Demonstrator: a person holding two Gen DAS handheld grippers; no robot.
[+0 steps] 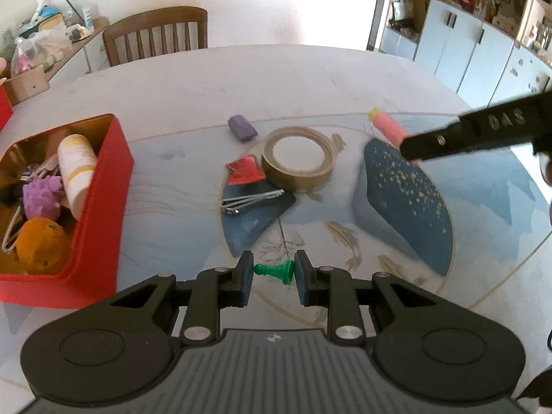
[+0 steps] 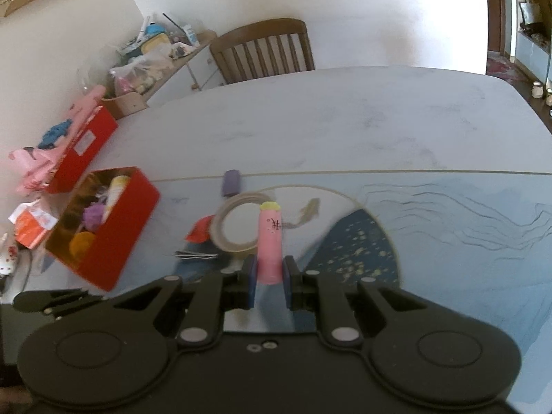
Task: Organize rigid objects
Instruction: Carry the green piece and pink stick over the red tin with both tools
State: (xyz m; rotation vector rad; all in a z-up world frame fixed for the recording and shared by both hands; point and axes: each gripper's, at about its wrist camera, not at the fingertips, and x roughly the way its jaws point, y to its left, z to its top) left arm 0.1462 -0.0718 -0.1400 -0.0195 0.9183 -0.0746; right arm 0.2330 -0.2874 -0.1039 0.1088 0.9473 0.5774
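Observation:
My left gripper is shut on a small green pawn-shaped piece, held sideways between the blue pads above the table. My right gripper is shut on a pink tube with a yellow cap; the tube also shows in the left wrist view, at the right gripper's tip. A red box at the left holds a white-and-yellow roll, a purple toy and an orange ball. On the table lie a tape ring, a purple block, a red wrapper and metal nail clippers.
A wooden chair stands at the table's far side. A second red box with pink and blue things and a cluttered sideboard are at the far left. Cabinets stand at the right.

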